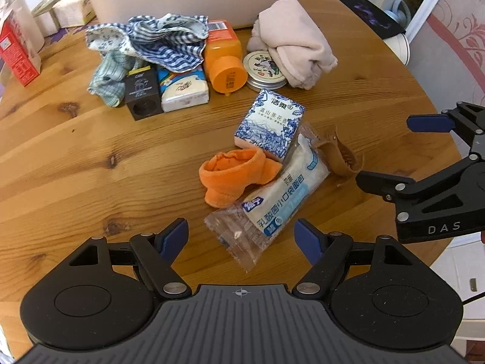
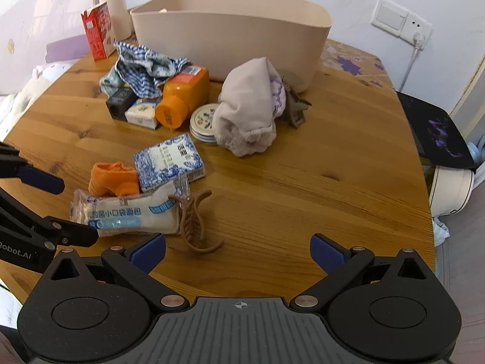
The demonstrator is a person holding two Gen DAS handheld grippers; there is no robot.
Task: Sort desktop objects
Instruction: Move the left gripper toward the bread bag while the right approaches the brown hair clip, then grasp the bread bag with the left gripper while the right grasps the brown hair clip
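Note:
My left gripper is open and empty, just short of a clear bread packet. An orange sock, a blue-patterned tissue pack and a brown hair claw lie around the packet. My right gripper is open and empty, with the hair claw just ahead on its left and the bread packet beyond. It also shows at the right edge of the left wrist view. A beige bin stands at the back.
Further back lie a checked cloth, an orange bottle, a round tin, a rolled beige cloth, a black box, a white pack and a red carton. A grey hair claw lies near the bin.

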